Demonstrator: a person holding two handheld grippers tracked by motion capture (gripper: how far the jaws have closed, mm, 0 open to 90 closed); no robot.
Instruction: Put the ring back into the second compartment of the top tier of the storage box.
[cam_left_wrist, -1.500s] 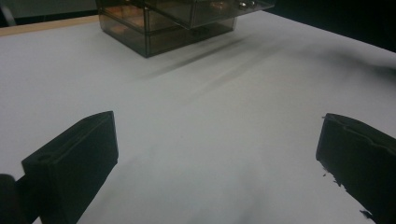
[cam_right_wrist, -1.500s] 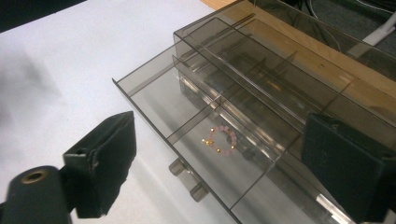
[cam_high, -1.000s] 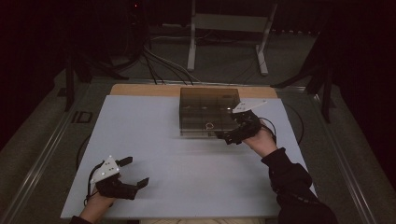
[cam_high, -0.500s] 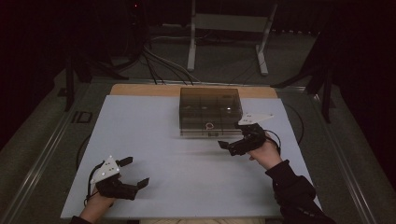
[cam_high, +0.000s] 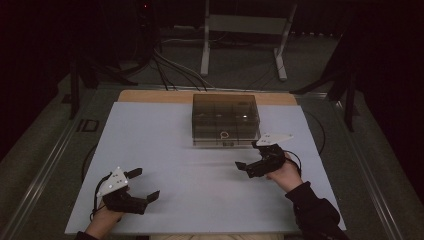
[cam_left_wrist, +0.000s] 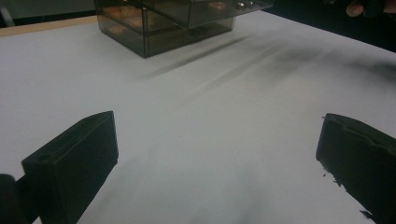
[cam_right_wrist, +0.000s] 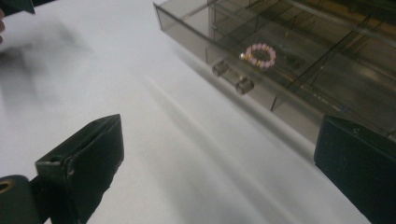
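Note:
A smoked clear plastic drawer box (cam_high: 225, 120) stands at the back middle of the white table top (cam_high: 165, 150); it also shows in the left gripper view (cam_left_wrist: 173, 23) and the right gripper view (cam_right_wrist: 299, 56). A pink bead ring (cam_right_wrist: 260, 55) lies in its front drawer, seen from above as a small ring (cam_high: 224, 134). My right gripper (cam_high: 250, 156) is open, empty, a little in front of the box's right corner. Near the front left edge my left gripper (cam_high: 145, 185) is open and empty, resting low over the table.
Two small clear knobs (cam_right_wrist: 232, 77) stick out of the drawer front. A wooden strip (cam_high: 150, 96) edges the table's far side. Cables (cam_high: 170, 65) and a stand's metal legs (cam_high: 240, 45) lie on the dark floor beyond. White surface stretches between the grippers.
My right gripper has drawn back from the box's front right corner toward the person and slightly right. The left gripper has stayed where it was.

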